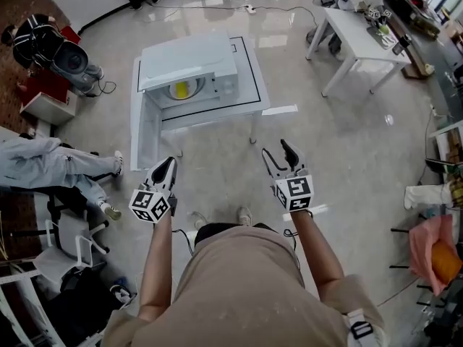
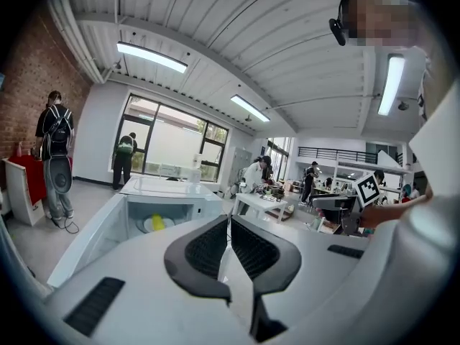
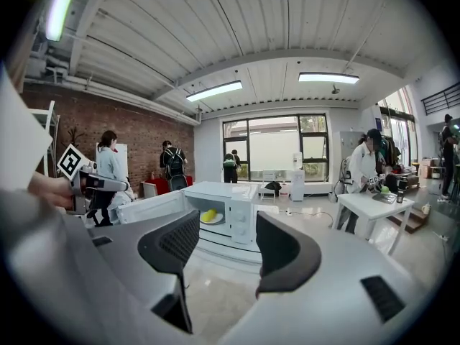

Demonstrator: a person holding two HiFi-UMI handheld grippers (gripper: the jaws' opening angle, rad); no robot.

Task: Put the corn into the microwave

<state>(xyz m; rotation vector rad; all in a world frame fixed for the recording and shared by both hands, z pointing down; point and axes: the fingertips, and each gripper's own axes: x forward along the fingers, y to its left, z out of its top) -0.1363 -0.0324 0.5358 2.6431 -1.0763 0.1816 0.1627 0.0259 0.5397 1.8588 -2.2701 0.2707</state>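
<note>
1. The corn (image 1: 182, 89) already lies on a plate (image 1: 194, 92) inside the microwave (image 1: 189, 63), which stands on a low white tabletop (image 1: 251, 92) far ahead of the person. By my reading the placing itself is done, and closing up is what remains.

2. The microwave door (image 1: 145, 129) hangs wide open, swung out to the left and toward the near side. To finish well, I would step closer first, since both tools are well apart from the oven. Then I would push the door's outer face with a flat side of one tool and guide it round in a steady arc until it meets the front.

3. Pushing near the door's free edge, rather than close to the hinge, should keep the light oven from sliding on the tabletop. The other tool could steady the casing if needed.

4. The left gripper (image 1: 168, 163) is held up in the air on the near left. Its fingers (image 2: 205, 246) are clenched almost together with nothing between them.

5. The right gripper (image 1: 278, 152) hovers on the near right. Its fingers (image 3: 171, 246) are released, standing clearly apart. They hold nothing and touch nothing, and only floor and the distant oven show through the gap.
</note>
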